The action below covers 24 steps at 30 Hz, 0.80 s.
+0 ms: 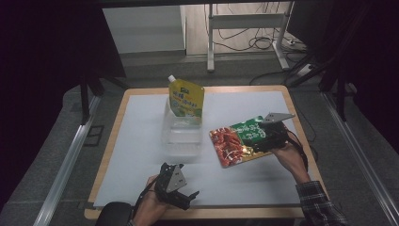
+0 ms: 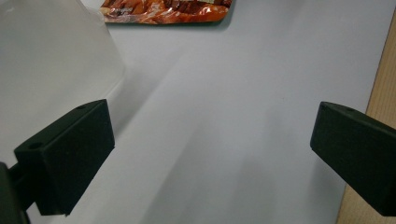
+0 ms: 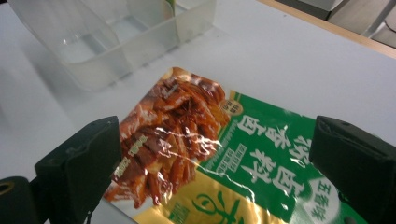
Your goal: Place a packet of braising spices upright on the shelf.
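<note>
A glossy food packet (image 1: 237, 140), red on one half and green on the other, lies flat on the white mat right of centre. My right gripper (image 1: 261, 138) hovers over its right end, open; in the right gripper view the jaws (image 3: 215, 151) stand wide apart on either side of the packet (image 3: 205, 140) below. A clear plastic tub (image 1: 181, 135) sits mid-table, with a yellow spouted pouch (image 1: 187, 100) standing upright at its far end. My left gripper (image 1: 187, 197) is low near the front edge, open with nothing between its jaws (image 2: 210, 154).
The white mat (image 1: 141, 155) covers most of a wooden table; its bare wooden rim (image 2: 383, 79) lies just right of my left gripper. The tub's wall (image 2: 51, 51) rises close on the other side. Dark floor, rails and desk legs surround the table.
</note>
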### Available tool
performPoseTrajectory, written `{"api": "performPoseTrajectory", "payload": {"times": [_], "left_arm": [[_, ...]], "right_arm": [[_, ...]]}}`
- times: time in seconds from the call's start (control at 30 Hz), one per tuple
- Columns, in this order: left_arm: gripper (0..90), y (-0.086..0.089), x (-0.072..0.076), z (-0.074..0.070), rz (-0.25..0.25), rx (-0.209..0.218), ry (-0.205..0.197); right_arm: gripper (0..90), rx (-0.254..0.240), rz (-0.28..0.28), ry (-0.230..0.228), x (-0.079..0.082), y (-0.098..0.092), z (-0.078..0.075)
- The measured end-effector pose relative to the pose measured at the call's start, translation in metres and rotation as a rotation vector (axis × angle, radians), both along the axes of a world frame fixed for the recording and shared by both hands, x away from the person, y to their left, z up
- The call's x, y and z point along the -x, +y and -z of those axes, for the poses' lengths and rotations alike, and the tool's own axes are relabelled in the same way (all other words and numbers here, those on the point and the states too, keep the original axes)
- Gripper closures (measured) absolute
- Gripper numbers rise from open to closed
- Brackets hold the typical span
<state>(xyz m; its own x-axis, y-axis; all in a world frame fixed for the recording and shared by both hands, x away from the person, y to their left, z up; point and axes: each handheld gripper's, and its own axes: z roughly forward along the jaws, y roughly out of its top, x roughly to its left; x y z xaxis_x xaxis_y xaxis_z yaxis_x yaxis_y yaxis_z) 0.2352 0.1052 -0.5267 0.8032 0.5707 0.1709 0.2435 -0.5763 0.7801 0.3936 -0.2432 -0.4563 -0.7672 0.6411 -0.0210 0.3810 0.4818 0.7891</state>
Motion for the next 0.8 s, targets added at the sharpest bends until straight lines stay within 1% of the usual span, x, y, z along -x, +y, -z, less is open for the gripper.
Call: {"api": "performPoseTrajectory", "payload": {"times": [0.17, 0.23, 0.27, 0.3, 0.37, 0.57, 0.6, 0.67, 0.8], "left_arm": [[0.0, 0.0, 0.0, 0.0, 0.003, -0.002, 0.001], [0.0, 0.0, 0.0, 0.0, 0.004, -0.002, 0.0], [0.0, 0.0, 0.0, 0.0, 0.005, -0.004, 0.0], [0.0, 0.0, 0.0, 0.0, 0.005, -0.004, 0.0], [0.0, 0.0, 0.0, 0.0, 0.006, -0.004, 0.001], [0.0, -0.001, 0.0, 0.0, 0.01, -0.007, 0.001], [0.0, -0.001, 0.0, 0.001, 0.011, -0.007, 0.001], [0.0, -0.001, 0.0, 0.001, 0.012, -0.009, 0.001], [0.0, -0.001, 0.0, 0.001, 0.014, -0.014, 0.002]], "right_arm": [[2.6, 0.005, 0.029, 0.001, 0.005, -0.012, 0.012], [2.5, 0.001, 0.035, 0.004, 0.005, -0.014, 0.013], [2.6, 0.001, 0.041, 0.004, 0.006, -0.016, 0.014], [2.5, 0.0, 0.055, 0.015, 0.008, -0.022, 0.017], [2.6, 0.001, 0.061, 0.016, 0.009, -0.024, 0.018], [2.6, -0.003, 0.102, 0.031, 0.017, -0.04, 0.027], [2.6, 0.008, 0.113, 0.032, 0.02, -0.045, 0.029], [2.5, 0.018, 0.118, 0.033, 0.021, -0.049, 0.03], [2.6, 0.025, 0.145, 0.043, 0.026, -0.059, 0.035]]}}
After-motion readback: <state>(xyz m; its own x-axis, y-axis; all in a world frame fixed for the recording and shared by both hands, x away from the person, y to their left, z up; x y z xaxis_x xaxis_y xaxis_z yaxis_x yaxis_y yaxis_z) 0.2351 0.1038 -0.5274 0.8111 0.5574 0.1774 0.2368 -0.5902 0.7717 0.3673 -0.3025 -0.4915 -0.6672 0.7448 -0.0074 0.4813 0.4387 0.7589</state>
